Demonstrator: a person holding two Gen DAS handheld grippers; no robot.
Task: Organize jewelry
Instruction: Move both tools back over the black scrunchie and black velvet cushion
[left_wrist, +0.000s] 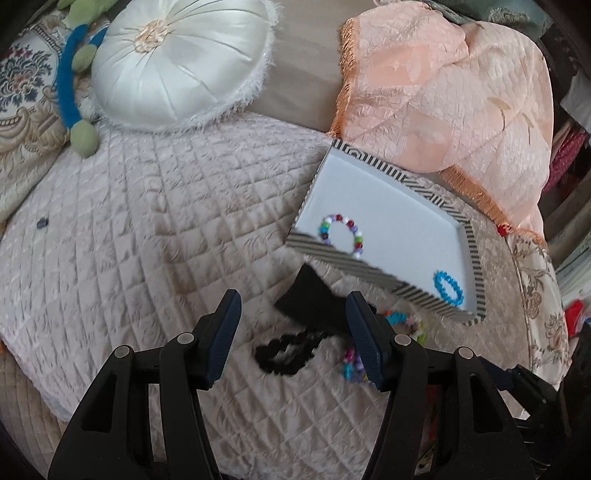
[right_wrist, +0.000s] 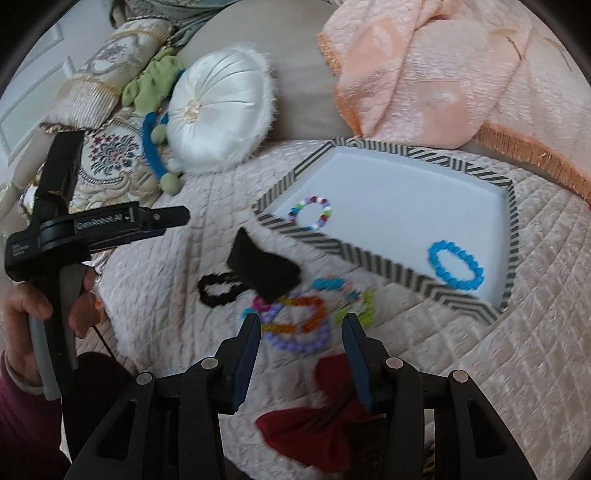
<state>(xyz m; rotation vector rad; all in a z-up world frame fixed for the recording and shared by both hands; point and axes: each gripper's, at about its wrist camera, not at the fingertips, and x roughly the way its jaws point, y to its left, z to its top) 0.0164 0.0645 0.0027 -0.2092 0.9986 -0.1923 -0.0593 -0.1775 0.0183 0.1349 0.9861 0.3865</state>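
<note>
Both hand-held grippers, left (left_wrist: 291, 314) and right (right_wrist: 301, 328), have their jaws wide apart, holding nothing. The striped tray (right_wrist: 369, 260) on the quilted bed (left_wrist: 147, 221) holds a colorful bead bracelet (right_wrist: 312, 212) and a blue bracelet (right_wrist: 456, 269). More bracelets (right_wrist: 295, 321) lie just beside it.

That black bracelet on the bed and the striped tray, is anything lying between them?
Yes. In the right wrist view a black bow lies between the black bracelet and the striped tray, overlapping the bracelet.
</note>
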